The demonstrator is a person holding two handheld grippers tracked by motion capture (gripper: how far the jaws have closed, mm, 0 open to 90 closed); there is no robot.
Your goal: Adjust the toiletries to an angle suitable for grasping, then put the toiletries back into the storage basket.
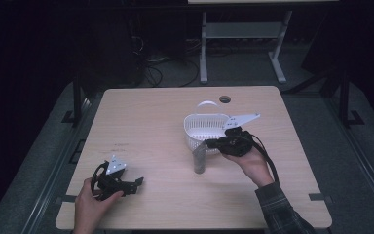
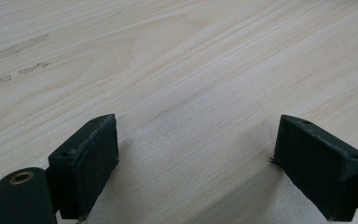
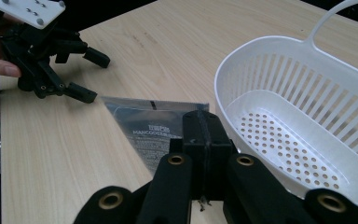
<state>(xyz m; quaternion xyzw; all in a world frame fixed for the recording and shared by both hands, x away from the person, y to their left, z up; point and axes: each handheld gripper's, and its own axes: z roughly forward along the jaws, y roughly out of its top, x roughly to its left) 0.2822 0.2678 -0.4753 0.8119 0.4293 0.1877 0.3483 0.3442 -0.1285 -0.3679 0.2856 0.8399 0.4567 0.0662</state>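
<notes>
A grey, see-through pouch (image 1: pixel 198 158) with dark print hangs upright over the table, just in front of the white slotted basket (image 1: pixel 195 119). My right gripper (image 1: pixel 209 144) is shut on the pouch's top edge. In the right gripper view its jaws (image 3: pixel 205 130) are pressed together on the pouch (image 3: pixel 144 121), and the basket (image 3: pixel 270 70) stands to the right with nothing inside. My left gripper (image 1: pixel 137 183) rests low at the table's front left, held by a hand. Its jaws (image 2: pixel 198 158) stand wide apart over bare wood.
The light wooden table (image 1: pixel 151 112) has a round cable hole (image 1: pixel 225 99) near its far edge. Faint marks (image 2: pixel 18 46) show on the wood ahead of the left gripper. Beyond the table are a white desk frame (image 1: pixel 204 48) and floor cables.
</notes>
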